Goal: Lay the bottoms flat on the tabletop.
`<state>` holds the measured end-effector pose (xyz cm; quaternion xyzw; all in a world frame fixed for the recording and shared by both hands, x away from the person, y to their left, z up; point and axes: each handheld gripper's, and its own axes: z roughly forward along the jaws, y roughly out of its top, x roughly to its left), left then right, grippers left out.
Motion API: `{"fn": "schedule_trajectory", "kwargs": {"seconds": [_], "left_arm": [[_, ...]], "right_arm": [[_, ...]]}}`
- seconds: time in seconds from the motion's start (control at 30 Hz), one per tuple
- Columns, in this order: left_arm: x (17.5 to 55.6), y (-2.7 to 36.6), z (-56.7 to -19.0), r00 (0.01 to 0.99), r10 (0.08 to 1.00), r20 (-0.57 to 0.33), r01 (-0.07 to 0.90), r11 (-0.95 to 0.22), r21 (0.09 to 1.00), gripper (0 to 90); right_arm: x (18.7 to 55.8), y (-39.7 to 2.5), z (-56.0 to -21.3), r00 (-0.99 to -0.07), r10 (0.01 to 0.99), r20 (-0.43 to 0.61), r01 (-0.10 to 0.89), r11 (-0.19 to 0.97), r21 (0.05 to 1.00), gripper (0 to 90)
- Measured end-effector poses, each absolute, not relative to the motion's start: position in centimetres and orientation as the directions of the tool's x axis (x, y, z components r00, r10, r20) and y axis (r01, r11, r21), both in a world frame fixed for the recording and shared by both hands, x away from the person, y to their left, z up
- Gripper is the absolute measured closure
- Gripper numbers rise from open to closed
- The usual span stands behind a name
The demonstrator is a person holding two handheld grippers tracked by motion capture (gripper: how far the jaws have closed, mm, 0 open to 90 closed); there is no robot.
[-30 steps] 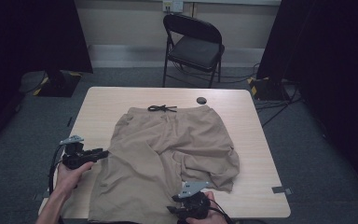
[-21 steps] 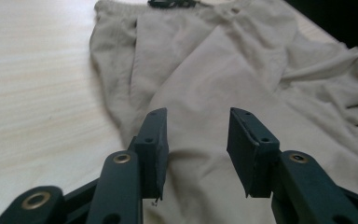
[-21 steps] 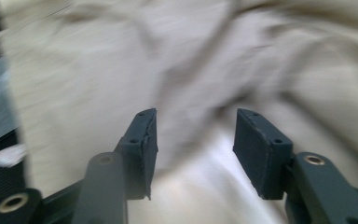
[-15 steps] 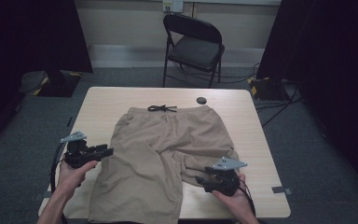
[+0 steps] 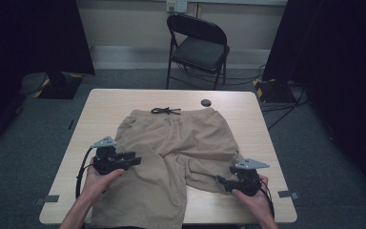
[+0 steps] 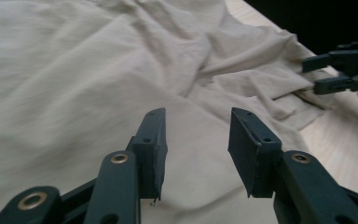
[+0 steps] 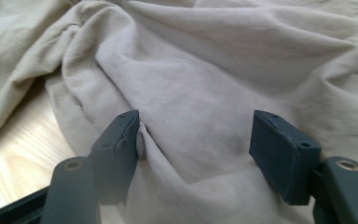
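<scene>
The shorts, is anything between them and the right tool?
Nothing visible is. The right tool is open right over the shorts, its jaws straddling a rumpled fold of the cloth, one jaw already touching it.

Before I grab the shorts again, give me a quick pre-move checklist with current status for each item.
1. Left hand-held gripper open above the left leg: ok.
2. Right hand-held gripper open, fabric between its jaws: ok.
3. Khaki shorts flat: not ok, right leg bunched near the hem.
4. Left leg on the table: not ok, hem overhangs the near edge.
5. Drawstring clear of both grippers: ok.
6. Small black disc away from the shorts: ok.
</scene>
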<state>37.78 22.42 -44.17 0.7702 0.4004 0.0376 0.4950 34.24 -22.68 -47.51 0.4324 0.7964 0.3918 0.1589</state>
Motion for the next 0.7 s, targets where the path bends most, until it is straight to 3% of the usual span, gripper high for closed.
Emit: {"fn": "schedule_trajectory", "kwargs": {"seconds": [0.3,0.37,0.43,0.5,0.7], "left_arm": [[37.8,19.1,-44.6,0.722,0.599,-0.346,0.571,-0.233,0.787,55.0],[37.8,18.5,-44.7,0.728,0.591,-0.349,0.572,-0.241,0.784,54.5],[37.7,18.0,-44.8,0.735,0.583,-0.345,0.569,-0.254,0.782,54.4],[37.7,17.5,-44.8,0.741,0.577,-0.344,0.566,-0.261,0.782,54.3],[37.5,16.7,-44.7,0.757,0.556,-0.344,0.557,-0.273,0.784,53.9]], "right_arm": [[34.7,-22.6,-49.2,-0.578,0.813,0.073,0.593,0.357,0.721,33.6],[34.9,-22.4,-49.2,-0.577,0.814,0.072,0.587,0.352,0.729,45.4],[35.0,-22.4,-49.1,-0.584,0.807,0.093,0.585,0.338,0.737,66.2],[35.1,-22.3,-48.9,-0.588,0.801,0.108,0.583,0.328,0.743,77.1],[35.8,-21.2,-46.3,-0.63,0.754,0.187,0.543,0.255,0.8,83.4]]}}
